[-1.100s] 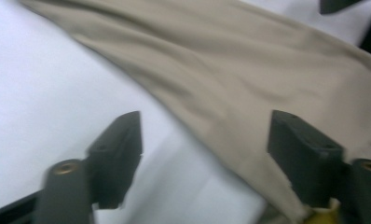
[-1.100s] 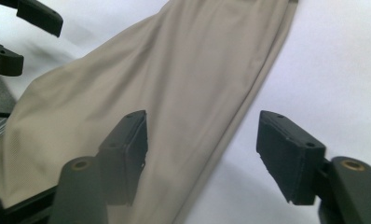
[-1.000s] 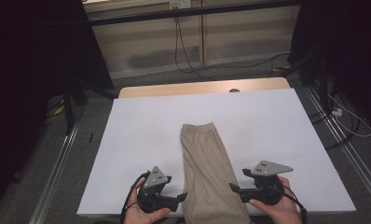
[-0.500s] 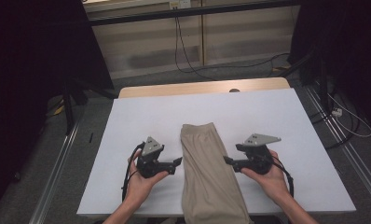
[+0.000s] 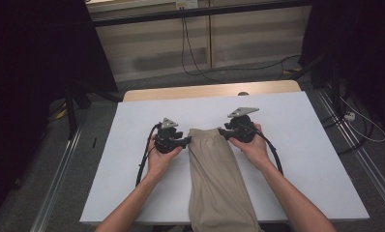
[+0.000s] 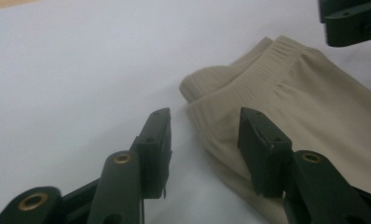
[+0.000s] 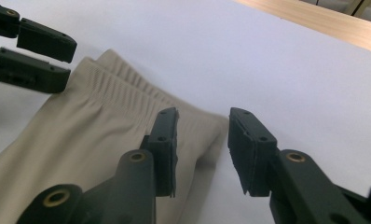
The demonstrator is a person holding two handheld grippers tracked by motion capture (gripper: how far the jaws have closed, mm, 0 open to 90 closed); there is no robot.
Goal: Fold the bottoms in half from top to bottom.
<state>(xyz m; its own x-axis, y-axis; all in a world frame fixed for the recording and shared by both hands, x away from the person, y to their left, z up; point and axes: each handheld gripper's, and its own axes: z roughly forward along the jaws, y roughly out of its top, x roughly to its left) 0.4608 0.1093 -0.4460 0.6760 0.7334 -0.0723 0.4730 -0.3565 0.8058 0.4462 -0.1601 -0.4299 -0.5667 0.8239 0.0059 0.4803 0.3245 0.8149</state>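
A: Where do things stand?
B: Beige trousers (image 5: 214,174) lie folded lengthwise on the white counter (image 5: 302,145), hanging over its near edge.
A: Gripped?
B: Not yet. Left hand-held gripper (image 6: 204,135) and right hand-held gripper (image 7: 202,135) gape at the waistband (image 7: 127,91) corners; lifting or folding remains, I'd judge.

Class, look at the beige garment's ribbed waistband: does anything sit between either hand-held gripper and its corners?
Nothing visible does. The left hand-held gripper and right hand-held gripper are open at the garment's waistband corners on the white table.

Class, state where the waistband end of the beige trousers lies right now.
In the high view the beige trousers lie mid-table on the white sheet, waistband at the far end between the left gripper and right gripper.
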